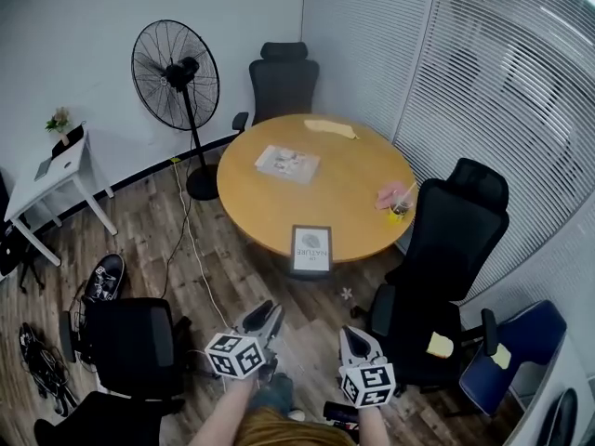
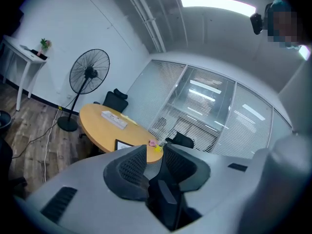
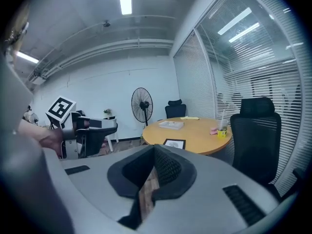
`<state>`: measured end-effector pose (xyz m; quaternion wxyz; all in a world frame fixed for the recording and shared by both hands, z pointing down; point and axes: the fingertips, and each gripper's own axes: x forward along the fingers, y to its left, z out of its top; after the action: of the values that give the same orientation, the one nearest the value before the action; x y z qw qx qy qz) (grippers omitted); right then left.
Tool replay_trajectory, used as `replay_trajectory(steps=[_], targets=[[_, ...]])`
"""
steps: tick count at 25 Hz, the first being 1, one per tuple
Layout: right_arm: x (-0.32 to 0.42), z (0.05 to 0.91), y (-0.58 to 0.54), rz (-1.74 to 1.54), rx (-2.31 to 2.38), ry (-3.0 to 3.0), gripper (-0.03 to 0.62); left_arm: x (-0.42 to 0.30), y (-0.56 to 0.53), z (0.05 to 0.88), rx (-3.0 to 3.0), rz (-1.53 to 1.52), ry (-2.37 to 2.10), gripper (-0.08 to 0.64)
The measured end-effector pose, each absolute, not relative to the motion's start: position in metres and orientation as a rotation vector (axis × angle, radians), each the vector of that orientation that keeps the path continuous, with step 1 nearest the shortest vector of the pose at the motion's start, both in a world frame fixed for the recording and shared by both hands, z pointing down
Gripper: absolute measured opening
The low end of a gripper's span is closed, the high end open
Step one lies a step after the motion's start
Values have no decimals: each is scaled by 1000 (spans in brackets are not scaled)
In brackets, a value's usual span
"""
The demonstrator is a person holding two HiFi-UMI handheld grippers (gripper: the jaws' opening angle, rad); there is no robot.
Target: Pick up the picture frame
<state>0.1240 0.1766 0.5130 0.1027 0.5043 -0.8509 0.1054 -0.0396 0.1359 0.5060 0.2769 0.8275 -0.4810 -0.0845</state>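
The picture frame (image 1: 311, 249) has a black border and a white print, and it lies flat at the near edge of the round wooden table (image 1: 344, 189). It also shows in the left gripper view as the frame (image 2: 123, 144) and in the right gripper view as the frame (image 3: 174, 143). Both grippers hover over the floor short of the table, well apart from the frame. My left gripper (image 1: 268, 310) (image 2: 155, 147) is open with nothing between its jaws. On the right gripper (image 1: 351, 333) (image 3: 153, 148) the tips meet, and it holds nothing.
A black office chair (image 1: 456, 249) stands at the table's right, close to my right gripper. Another black chair (image 1: 135, 342) is at lower left. A standing fan (image 1: 177, 72), a far chair (image 1: 284, 77) and a white side table (image 1: 56, 170) ring the room. Papers (image 1: 288, 163) and a yellow cup (image 1: 398, 207) sit on the table.
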Motion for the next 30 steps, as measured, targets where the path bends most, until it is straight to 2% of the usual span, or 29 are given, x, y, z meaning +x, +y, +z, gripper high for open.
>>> replay_trajectory(steps=[10,16,24,30], targets=[[103,538,54,397,1451,-2429,12,-62,12,546,2144,-137,-1254,132],[84,552,0,390,1409,-2379,12,-66,-38,581,2158,16,-1195,140],[85,569,-35,351,1408,-2301,13,-67,-78,619,2099,95,-1101,147],[116,580,-34,370,1479,-2199,12,-55,-85,626,2079,108,-1034,152]])
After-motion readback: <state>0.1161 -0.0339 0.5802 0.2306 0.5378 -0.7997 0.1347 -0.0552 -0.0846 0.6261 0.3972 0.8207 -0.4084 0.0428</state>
